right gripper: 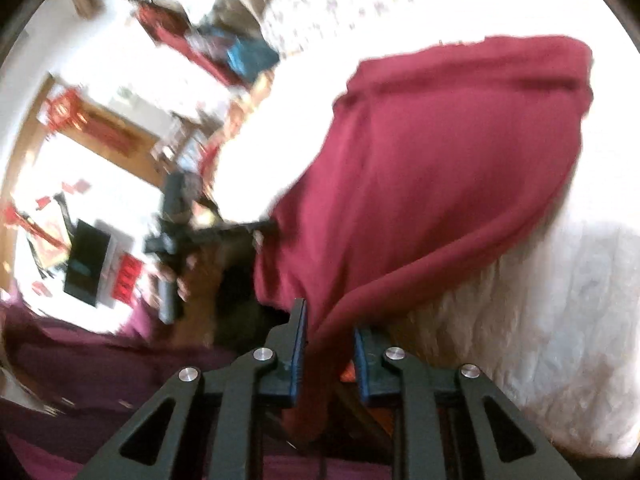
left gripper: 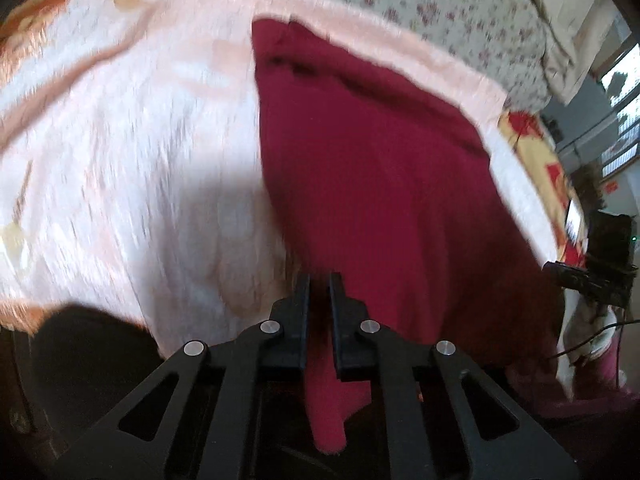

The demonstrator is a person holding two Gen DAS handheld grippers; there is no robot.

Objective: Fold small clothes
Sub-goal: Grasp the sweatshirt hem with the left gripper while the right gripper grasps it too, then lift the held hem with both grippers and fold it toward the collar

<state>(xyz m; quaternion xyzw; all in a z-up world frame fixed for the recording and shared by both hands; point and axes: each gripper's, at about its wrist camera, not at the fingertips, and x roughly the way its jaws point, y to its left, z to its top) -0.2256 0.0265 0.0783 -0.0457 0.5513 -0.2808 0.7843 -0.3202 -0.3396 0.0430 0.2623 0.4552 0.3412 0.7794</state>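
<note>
the left gripper pinches a corner of the dark red garment. the right gripper clamps another corner at lower centre, above the pale pink blanket.

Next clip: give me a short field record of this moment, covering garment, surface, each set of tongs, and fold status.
garment: dark red garment, near edge lifted, far part lying on the bed
surface: pale pink blanket over a floral sheet
left tongs: shut on a corner of the garment, cloth hanging down between the fingers
right tongs: shut on another bunched corner of the garment
other: a hand holding the left tool shows in the right wrist view
fold status: not yet folded over; image blurred
</note>
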